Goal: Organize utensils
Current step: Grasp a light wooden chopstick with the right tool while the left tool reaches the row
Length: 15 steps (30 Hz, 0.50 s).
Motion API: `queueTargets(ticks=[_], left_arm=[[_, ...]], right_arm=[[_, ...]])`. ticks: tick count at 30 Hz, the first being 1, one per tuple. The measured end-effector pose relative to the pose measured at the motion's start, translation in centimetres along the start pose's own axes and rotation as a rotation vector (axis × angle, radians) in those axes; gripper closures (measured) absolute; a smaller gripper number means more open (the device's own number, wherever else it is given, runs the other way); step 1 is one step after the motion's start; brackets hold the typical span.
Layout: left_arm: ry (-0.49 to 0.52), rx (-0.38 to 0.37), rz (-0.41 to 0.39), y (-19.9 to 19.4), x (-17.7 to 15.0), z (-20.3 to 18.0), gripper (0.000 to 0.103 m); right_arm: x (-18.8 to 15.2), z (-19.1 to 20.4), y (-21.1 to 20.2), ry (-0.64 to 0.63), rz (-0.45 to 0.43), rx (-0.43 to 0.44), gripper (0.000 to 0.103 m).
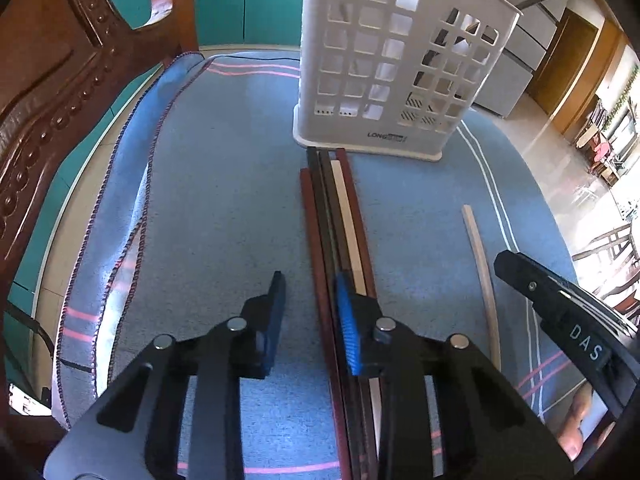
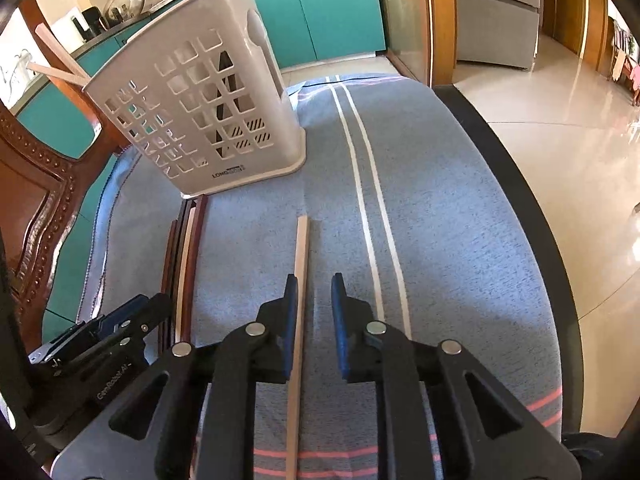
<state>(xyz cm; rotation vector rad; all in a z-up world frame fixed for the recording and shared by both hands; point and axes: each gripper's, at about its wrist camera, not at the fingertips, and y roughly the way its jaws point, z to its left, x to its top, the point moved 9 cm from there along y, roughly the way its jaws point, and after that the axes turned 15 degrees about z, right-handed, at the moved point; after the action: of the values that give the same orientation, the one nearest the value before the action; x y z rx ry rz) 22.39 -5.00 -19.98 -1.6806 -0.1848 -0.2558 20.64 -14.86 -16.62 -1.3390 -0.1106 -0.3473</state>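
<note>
A white slotted utensil holder (image 1: 384, 64) stands upright on the blue cloth; it also shows in the right wrist view (image 2: 200, 112), with pale sticks and a dark utensil inside. A bundle of dark, red-brown and pale chopsticks (image 1: 340, 216) lies in front of it, also seen in the right wrist view (image 2: 186, 260). My left gripper (image 1: 310, 304) is open, its right finger over the bundle. A single pale chopstick (image 2: 301, 280) lies apart; it also shows in the left wrist view (image 1: 482, 272). My right gripper (image 2: 316, 304) is open around it, left pad close to it.
A blue striped cloth (image 1: 224, 184) covers the table, bunched at the left (image 1: 120, 208). A carved wooden chair back (image 1: 52, 92) stands at the left. The table's dark edge (image 2: 520, 208) runs along the right, with tiled floor beyond.
</note>
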Motion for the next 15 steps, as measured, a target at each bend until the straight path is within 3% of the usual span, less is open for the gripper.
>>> queueTargets(ticks=[7,12,14,15], left_arm=[[-0.022,0.019,0.008,-0.5,-0.1,1.1,0.076],[-0.029,0.047,0.007,-0.5,-0.1,1.9,0.063],[-0.024,0.047,0.008,-0.5,-0.1,1.8,0.064],[-0.020,0.041,0.008,-0.6,-0.2,1.7,0.070]], right_arm=[[-0.2,0.4,0.4,-0.022,0.010,-0.024,0.082],[-0.3,0.9,0.7,-0.037,0.015,-0.033,0.080],[-0.4,1.1,0.9,-0.042,0.019,-0.035,0.080],[-0.4,1.1,0.9,-0.043,0.021,-0.036,0.080]])
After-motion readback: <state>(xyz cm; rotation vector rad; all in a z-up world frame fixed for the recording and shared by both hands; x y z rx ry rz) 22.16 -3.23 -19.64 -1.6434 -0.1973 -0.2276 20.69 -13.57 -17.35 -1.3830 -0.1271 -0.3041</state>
